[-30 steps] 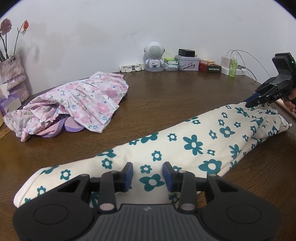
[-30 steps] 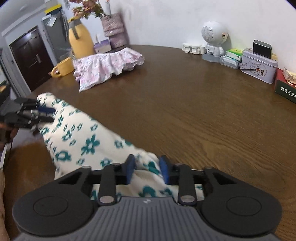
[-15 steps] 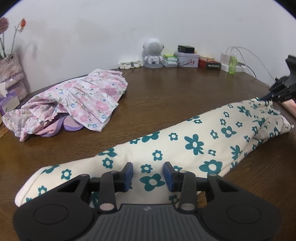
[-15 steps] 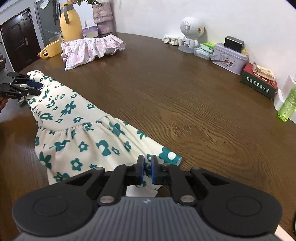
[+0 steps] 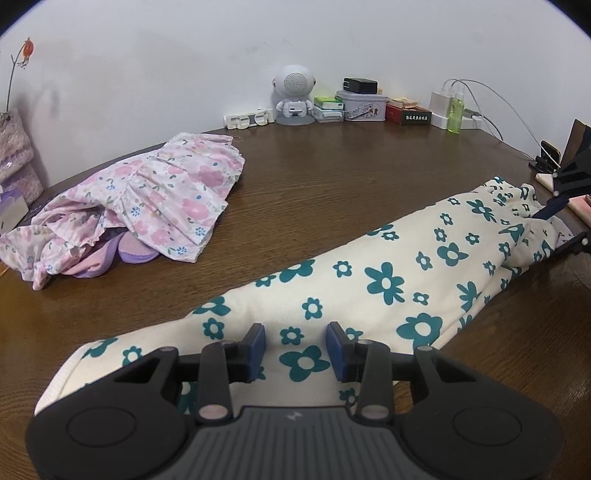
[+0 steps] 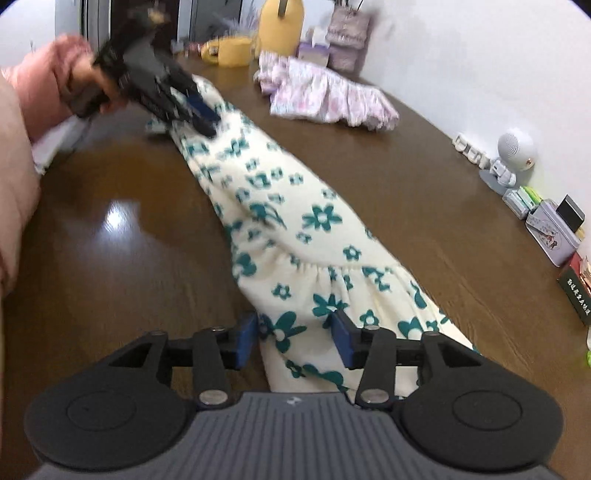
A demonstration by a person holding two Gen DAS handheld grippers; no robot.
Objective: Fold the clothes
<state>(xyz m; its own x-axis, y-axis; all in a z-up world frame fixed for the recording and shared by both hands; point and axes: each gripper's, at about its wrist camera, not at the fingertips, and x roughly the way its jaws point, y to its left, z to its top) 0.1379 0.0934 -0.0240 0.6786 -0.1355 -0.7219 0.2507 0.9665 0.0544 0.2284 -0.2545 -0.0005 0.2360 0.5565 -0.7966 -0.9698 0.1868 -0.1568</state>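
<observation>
A cream dress with teal flowers [image 5: 388, 280] lies stretched out in a long strip across the brown table. My left gripper [image 5: 295, 341] is open, its blue pads on either side of the dress's near end. My right gripper [image 6: 293, 334] is open over the ruffled hem end of the dress [image 6: 306, 251]. In the right wrist view the left gripper [image 6: 199, 110] rests on the far end of the dress, held by a hand. The right gripper shows at the right edge of the left wrist view [image 5: 554, 212], at the cloth.
A pink floral garment [image 5: 147, 195] lies in a heap at the left of the table. A white robot speaker [image 5: 293, 94], tins, boxes, a green bottle [image 5: 456, 114] and a charger line the back wall. A yellow jug [image 6: 279, 26] stands at the far end.
My right gripper was shut on the hem half a second ago and is now open. It has swung to look along the dress. The left gripper stays open in place.
</observation>
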